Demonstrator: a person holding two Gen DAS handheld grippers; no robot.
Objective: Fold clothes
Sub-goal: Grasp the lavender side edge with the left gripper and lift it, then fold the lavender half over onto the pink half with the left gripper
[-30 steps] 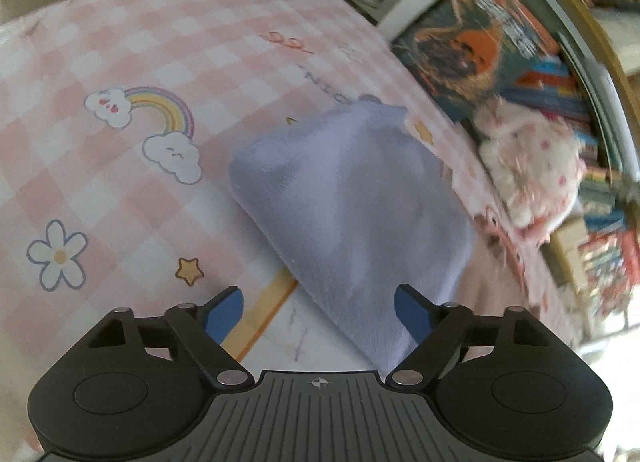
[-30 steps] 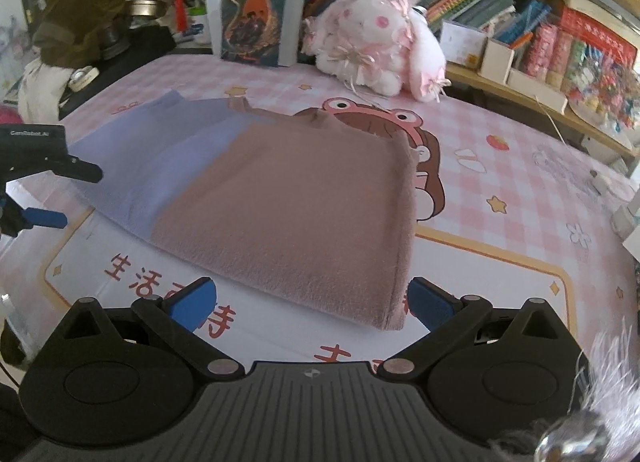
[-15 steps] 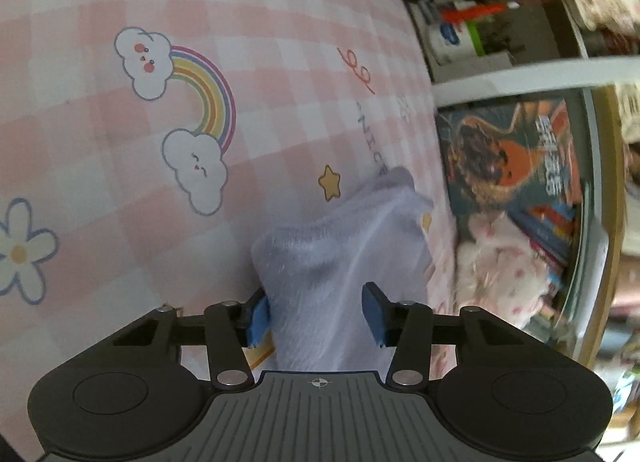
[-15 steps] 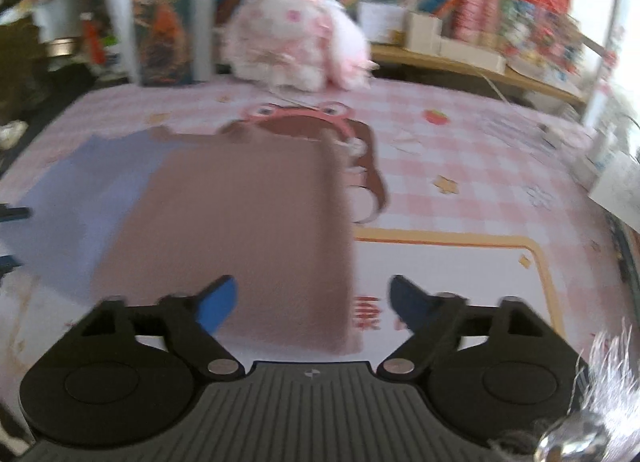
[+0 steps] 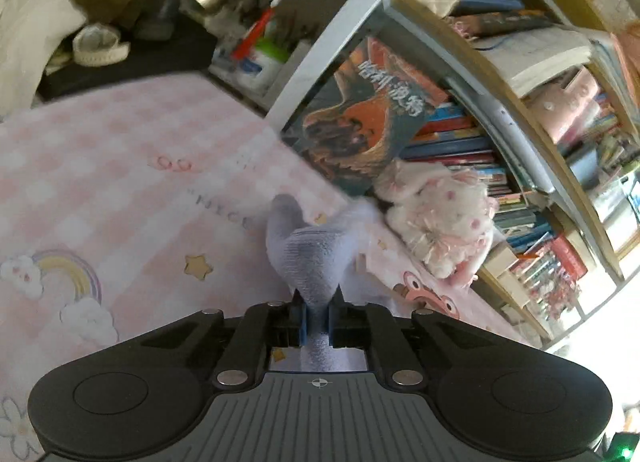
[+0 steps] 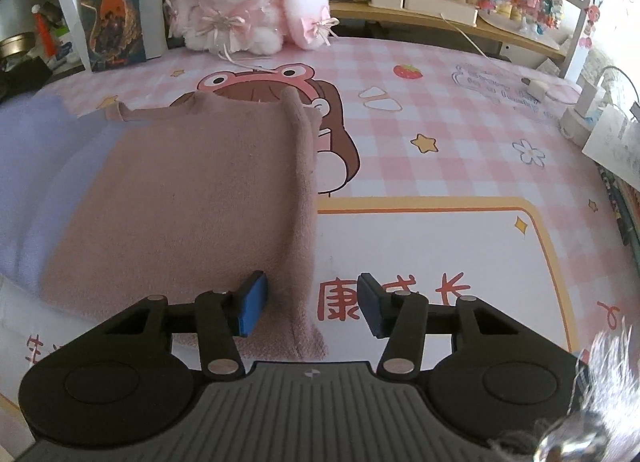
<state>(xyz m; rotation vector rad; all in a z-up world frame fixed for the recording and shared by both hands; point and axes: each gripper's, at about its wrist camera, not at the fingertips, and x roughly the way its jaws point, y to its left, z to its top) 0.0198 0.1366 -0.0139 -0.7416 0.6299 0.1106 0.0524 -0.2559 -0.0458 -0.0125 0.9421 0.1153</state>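
Note:
A lavender cloth (image 5: 312,258) is pinched between the jaws of my left gripper (image 5: 318,322), which is shut on its bunched corner and holds it lifted off the pink checked mat (image 5: 120,190). In the right wrist view the lavender cloth (image 6: 36,166) lies flat at the left, partly under a folded mauve-pink garment (image 6: 188,198). My right gripper (image 6: 310,304) is open, its jaws straddling the near right corner of the mauve garment, low over the mat (image 6: 420,246).
A plush rabbit (image 6: 244,2) and an upright book (image 6: 112,10) stand at the mat's far edge, with bookshelves (image 5: 500,122) behind. A charger and cable (image 6: 536,86) lie at the far right. Cluttered items (image 5: 256,50) sit past the mat's left end.
My left gripper has closed on the lavender cloth's corner and lifted it. My right gripper has moved down and forward onto the mauve garment's near right corner, jaws narrower.

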